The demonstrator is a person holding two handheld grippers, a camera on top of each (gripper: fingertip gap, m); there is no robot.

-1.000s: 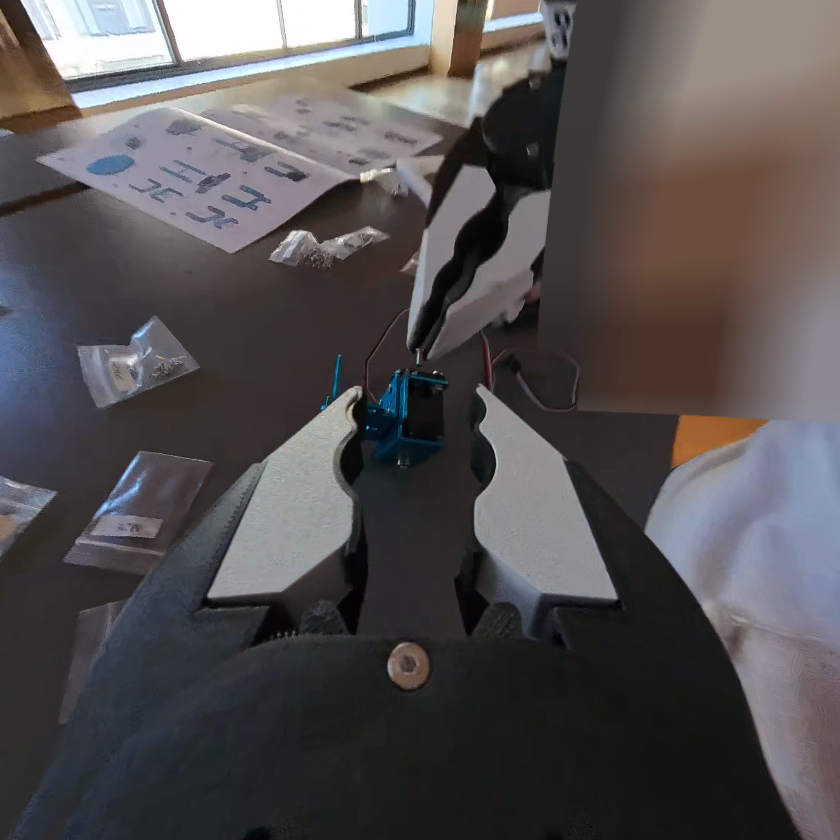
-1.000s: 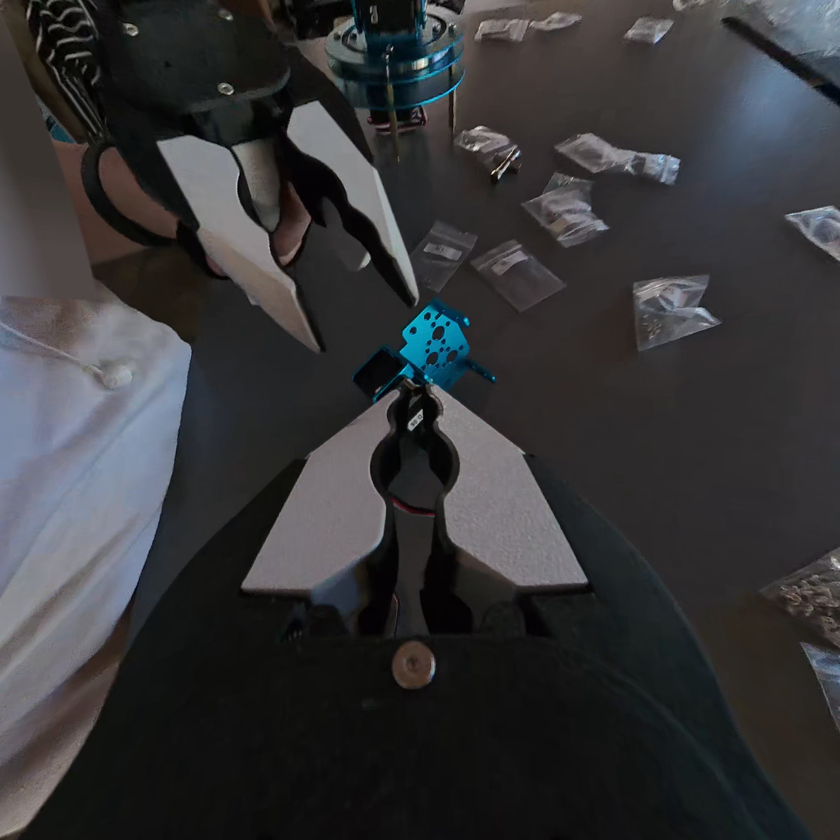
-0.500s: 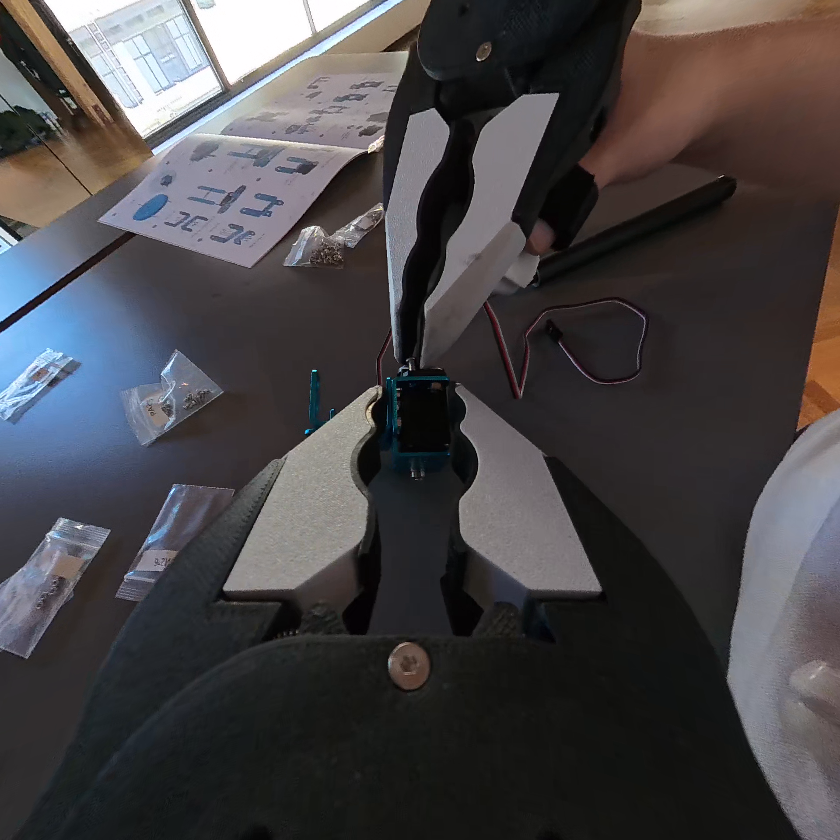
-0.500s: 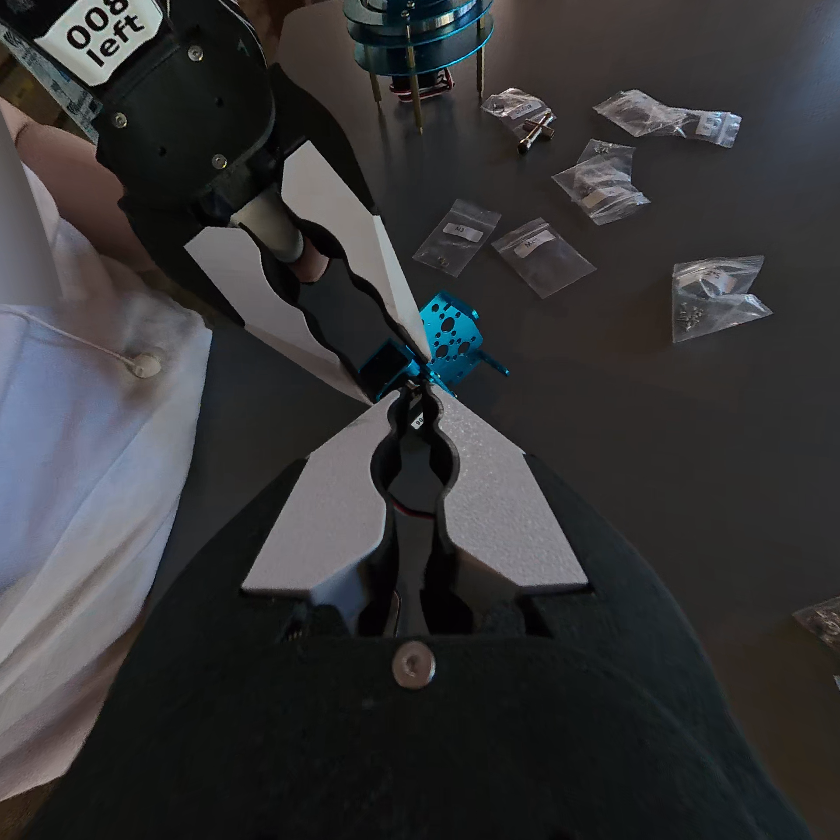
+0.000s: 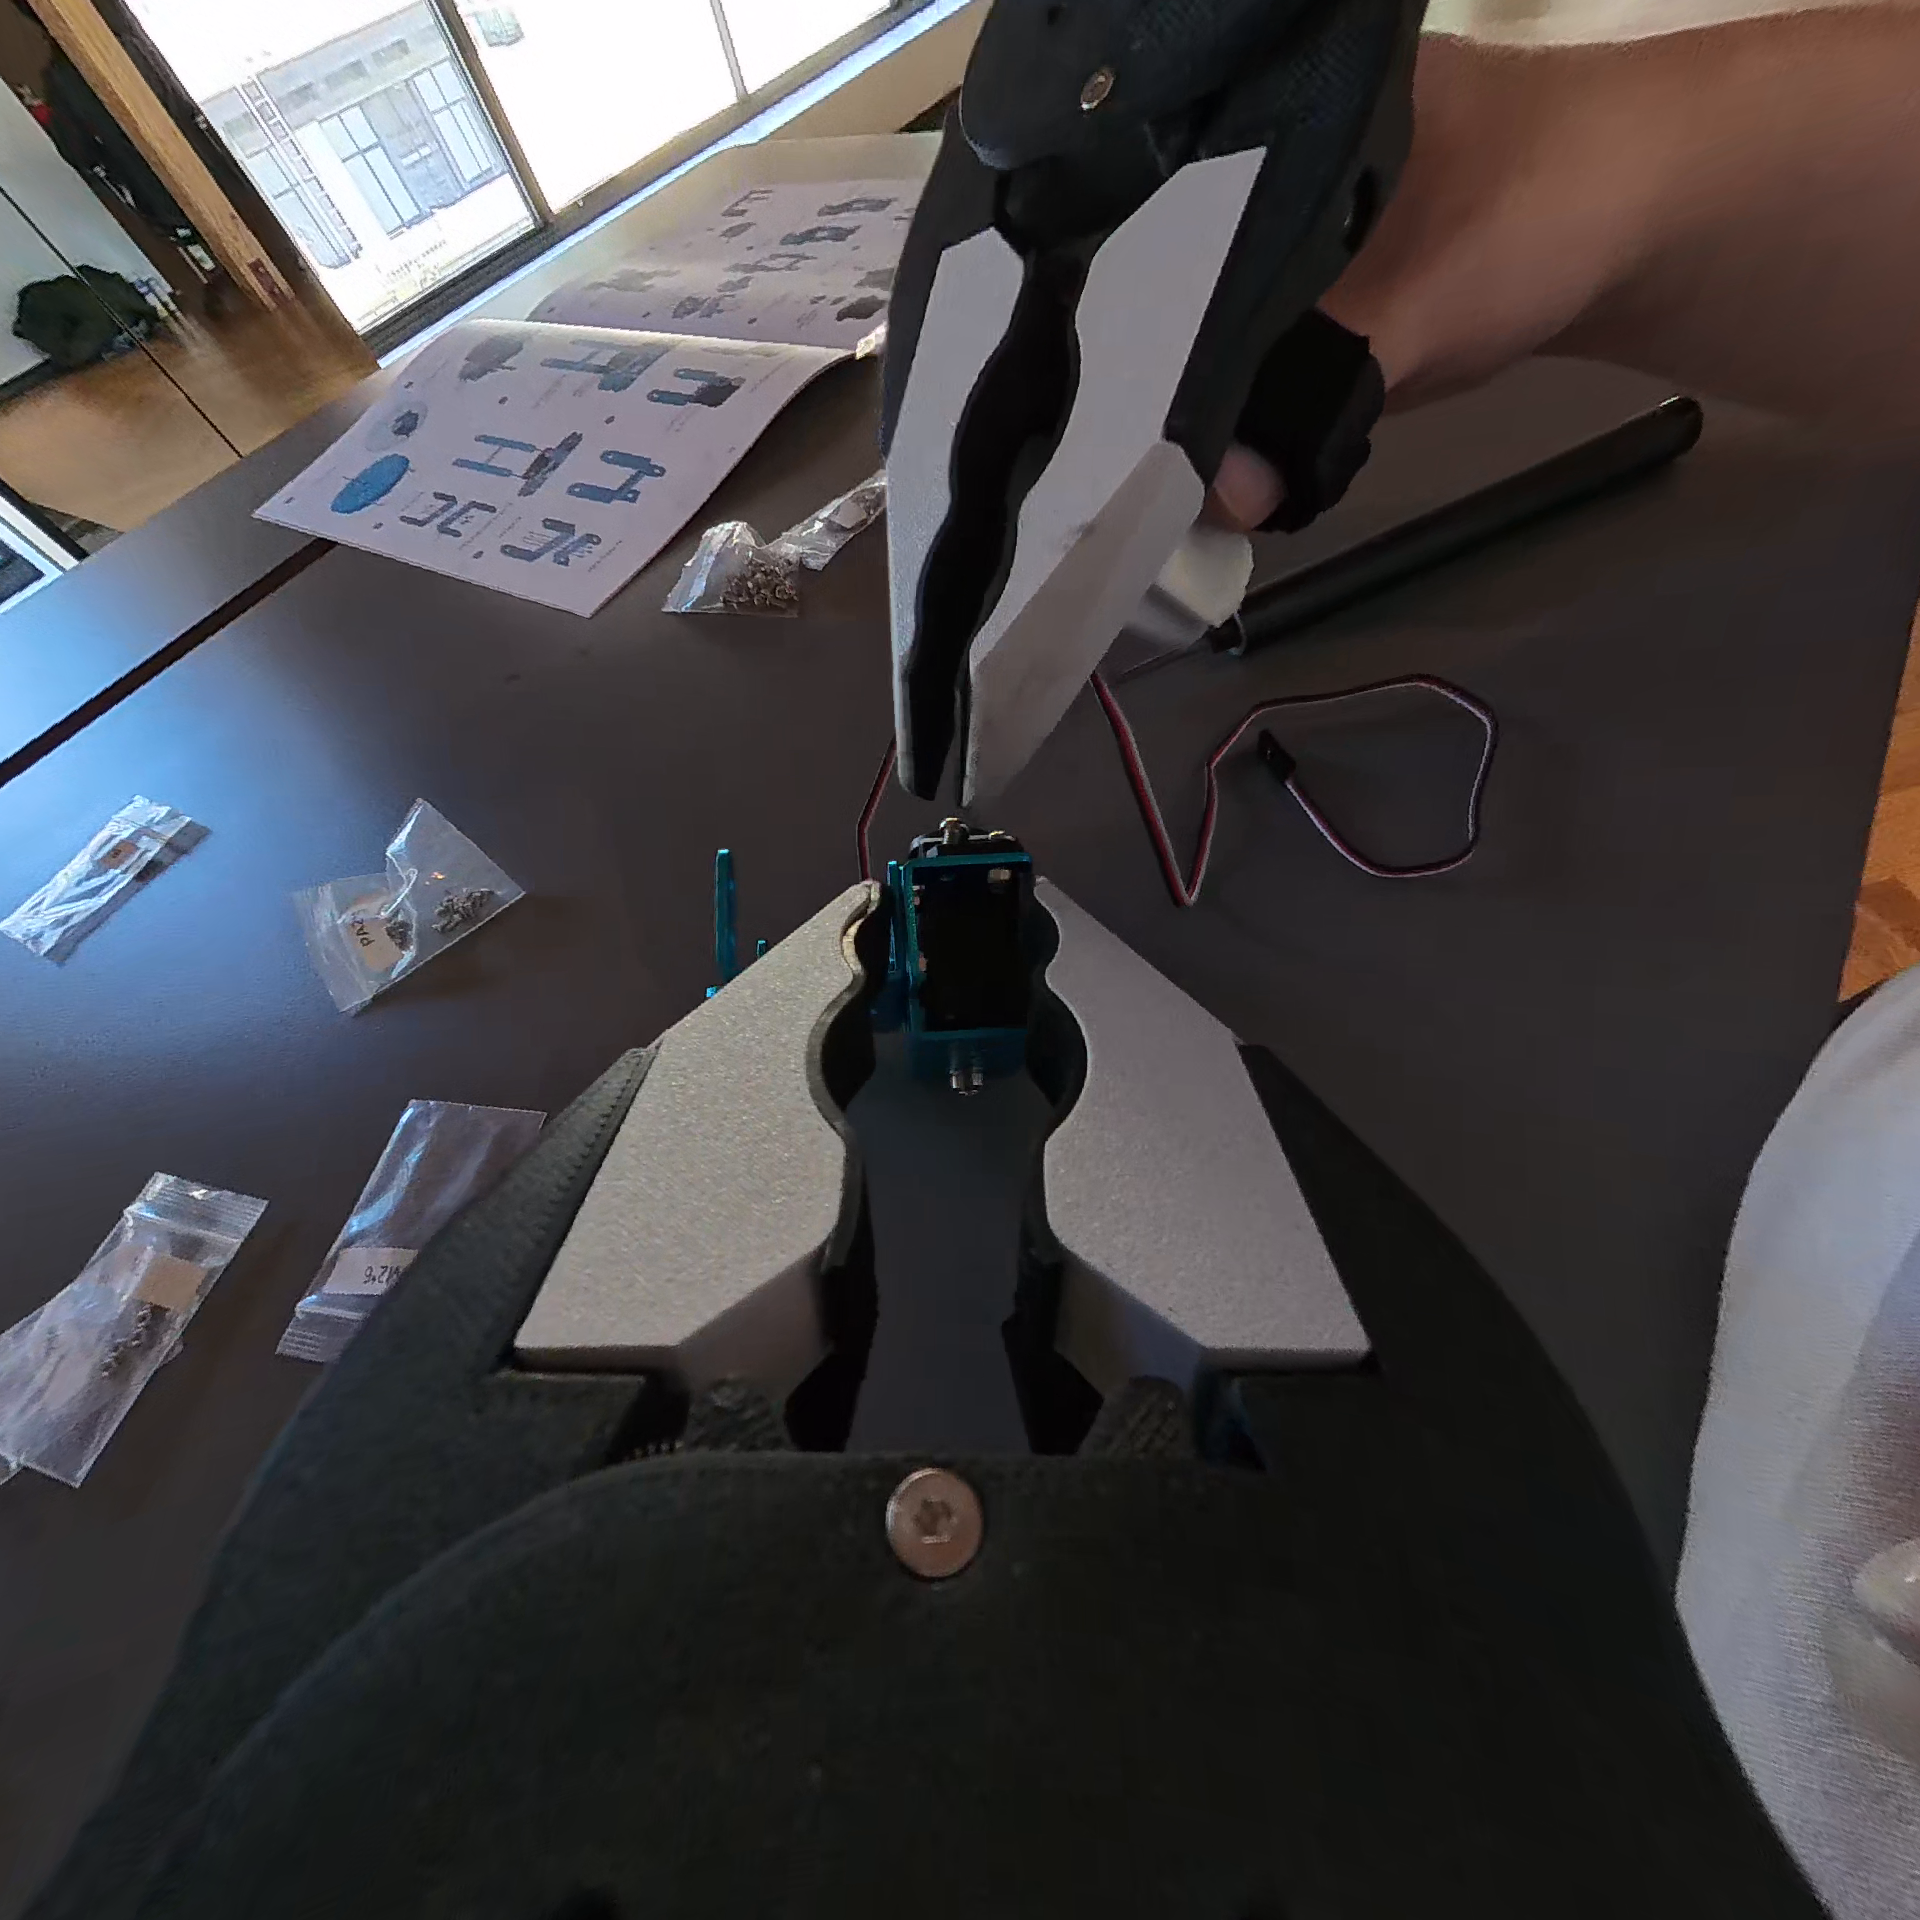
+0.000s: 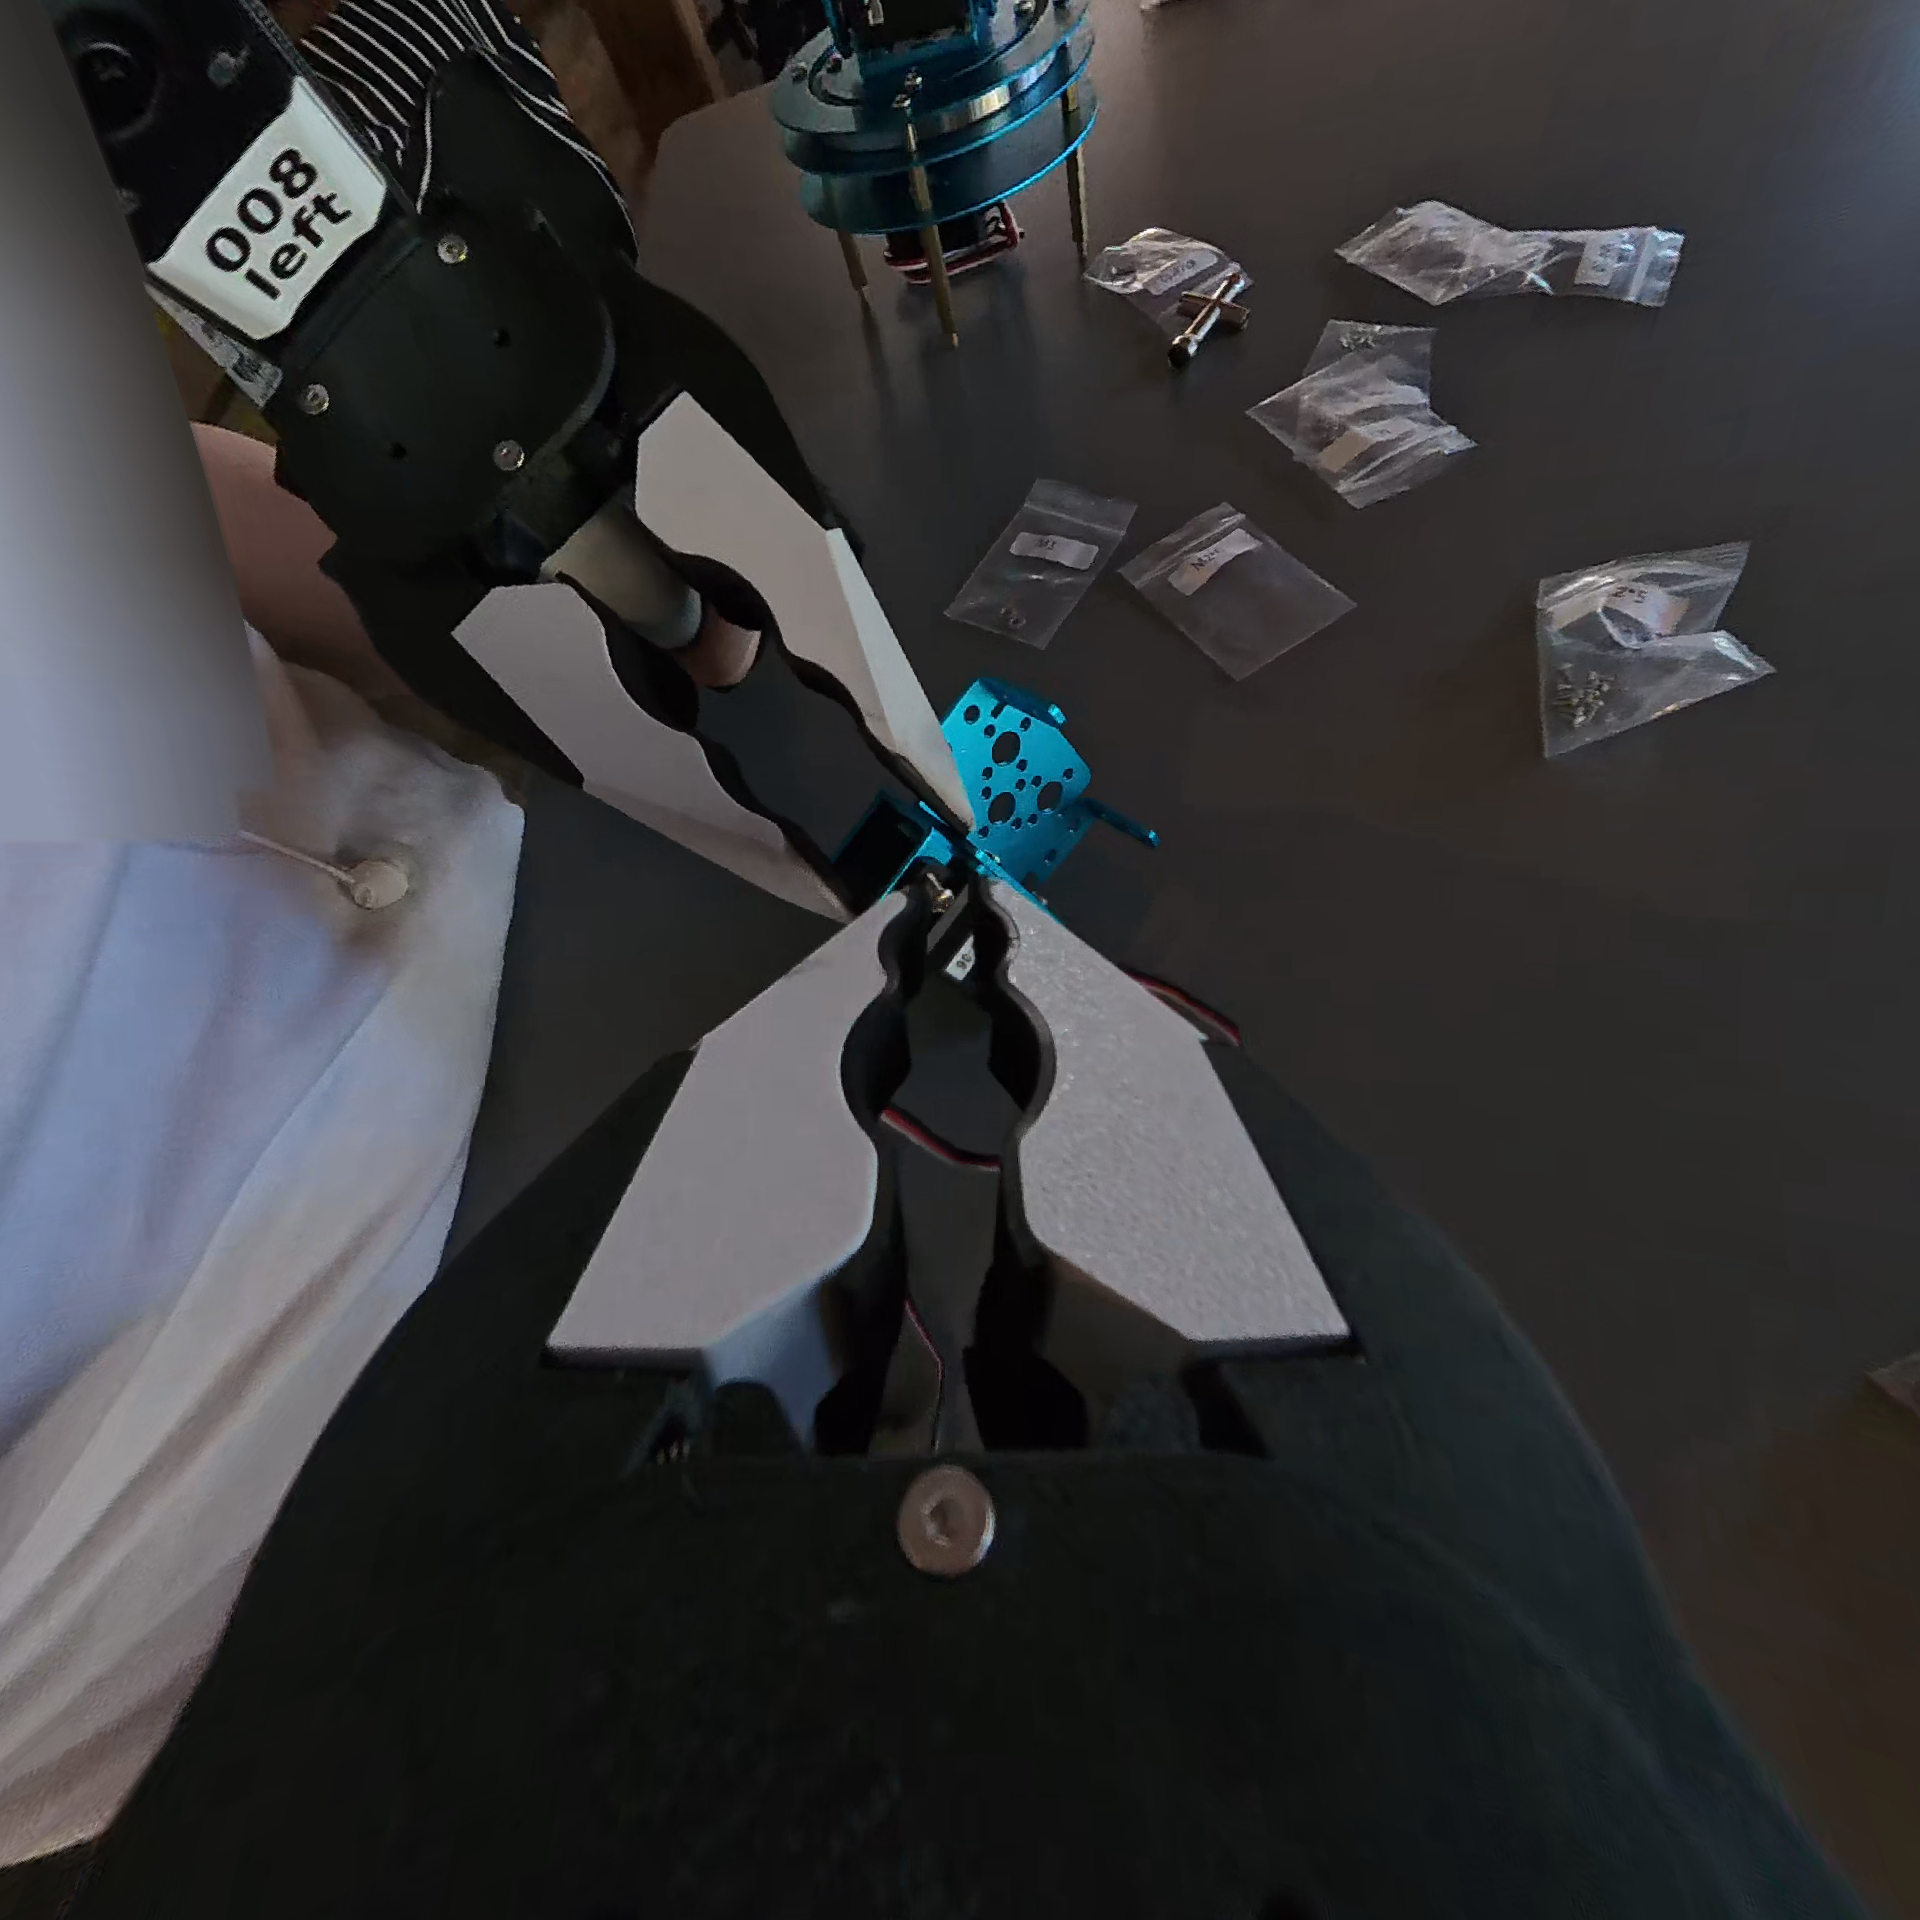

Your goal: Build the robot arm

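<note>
A black servo [image 5: 971, 956] sits in a blue metal bracket [image 6: 1013, 774] on the dark table [image 5: 623, 748]. My left gripper [image 5: 954, 904] is shut on the servo and bracket, one finger on each side; it also shows in the right wrist view [image 6: 883, 821]. My right gripper [image 6: 948, 896] comes down from above in the left wrist view [image 5: 940, 795]. It is shut on a small screw [image 5: 951, 828] at the top of the bracket. The servo's red, white and black cable [image 5: 1351, 790] trails to the right.
An open instruction booklet [image 5: 582, 436] lies at the far side. Several small clear bags of hardware [image 5: 405, 914] [image 6: 1236, 587] lie scattered. A black rod-like tool [image 5: 1455, 520] lies right. A blue round layered assembly on posts [image 6: 935, 114] and a small metal cross wrench [image 6: 1205, 317] stand farther off. The tips of both grippers are at nearly the same place. About 25 centimeters separates my left fingertips from the small metal cross wrench [image 6: 1205, 317].
My left gripper has closed from open onto the servo and bracket. My right gripper has swung more upright over the bracket top, with the screw still at its tips.
</note>
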